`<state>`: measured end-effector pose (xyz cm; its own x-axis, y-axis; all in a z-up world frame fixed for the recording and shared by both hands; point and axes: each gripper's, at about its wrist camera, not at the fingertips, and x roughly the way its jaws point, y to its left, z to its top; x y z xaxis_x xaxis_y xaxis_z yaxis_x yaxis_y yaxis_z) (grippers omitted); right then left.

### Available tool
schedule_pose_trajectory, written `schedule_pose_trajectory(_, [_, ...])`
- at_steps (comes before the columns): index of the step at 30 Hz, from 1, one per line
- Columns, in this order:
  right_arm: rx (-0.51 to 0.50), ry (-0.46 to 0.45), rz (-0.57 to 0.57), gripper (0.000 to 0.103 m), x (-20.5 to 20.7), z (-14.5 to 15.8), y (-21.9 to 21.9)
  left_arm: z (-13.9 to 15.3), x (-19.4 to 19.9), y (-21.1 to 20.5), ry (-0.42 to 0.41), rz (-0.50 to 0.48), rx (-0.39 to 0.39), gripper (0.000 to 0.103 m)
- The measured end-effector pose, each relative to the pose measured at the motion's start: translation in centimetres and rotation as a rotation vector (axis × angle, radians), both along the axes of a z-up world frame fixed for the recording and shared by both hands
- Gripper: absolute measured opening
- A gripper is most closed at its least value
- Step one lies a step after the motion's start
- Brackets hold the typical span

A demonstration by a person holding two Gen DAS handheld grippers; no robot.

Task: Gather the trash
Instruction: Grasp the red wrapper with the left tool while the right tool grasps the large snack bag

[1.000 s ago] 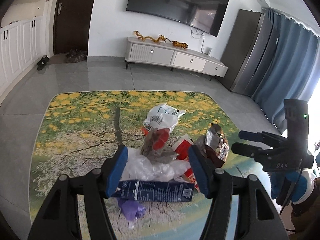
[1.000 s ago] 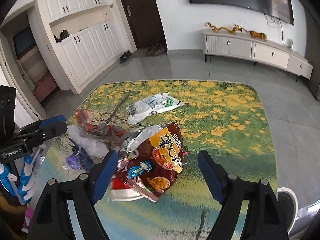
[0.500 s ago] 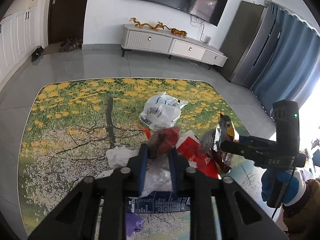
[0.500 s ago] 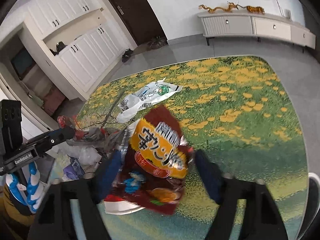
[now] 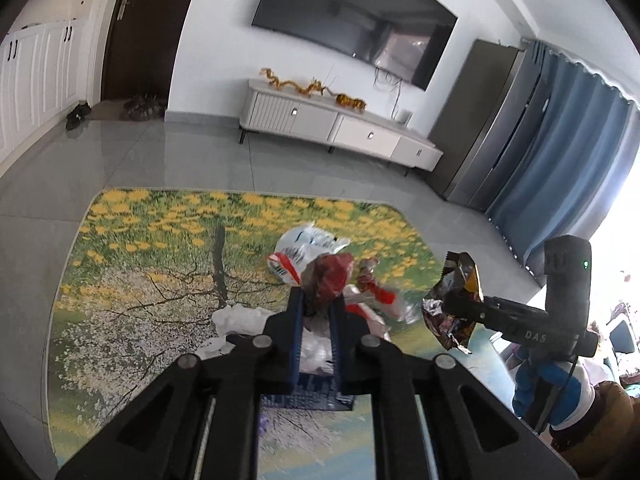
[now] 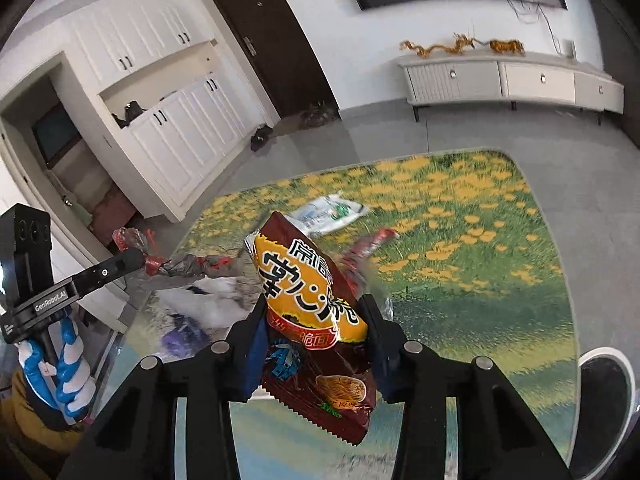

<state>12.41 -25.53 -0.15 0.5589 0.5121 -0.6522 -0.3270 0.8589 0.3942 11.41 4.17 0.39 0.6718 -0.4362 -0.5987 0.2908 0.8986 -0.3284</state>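
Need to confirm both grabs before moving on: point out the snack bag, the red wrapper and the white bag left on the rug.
snack bag (image 6: 308, 288), right wrist view, on its yellow printed panel.
red wrapper (image 5: 330, 280), left wrist view, on the crumpled top above the fingers.
white bag (image 6: 328, 216), right wrist view, on its middle.

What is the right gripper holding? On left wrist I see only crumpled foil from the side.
Observer: A snack bag, maroon with a yellow panel, clamped between the fingers of the right gripper.
Operator: Any bin in sight? None on my feed.
Observer: A round, white-rimmed container sits past the near corner of the mat, right of that gripper. I cannot confirm it is a bin.
Operator: How does my left load look from there?
Observer: The left gripper is shut on a red and grey wrapper that trails out sideways past its tips.
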Motion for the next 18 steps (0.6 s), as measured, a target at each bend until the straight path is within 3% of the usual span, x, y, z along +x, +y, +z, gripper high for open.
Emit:
schedule_pose_trajectory(12, [-0.005,-0.157,-0.048,0.041,-6.9,7.3,-3.0,5.8,-5.5,0.0,-0.122,-0.037,-0.051,0.011])
schedule_pose_trajectory(18, [-0.009,-0.248,-0.100,0.041,-10.2,10.4,-6.8,7.9,-6.7,-2.5,-0.160,-0.092,-0.066,0.011])
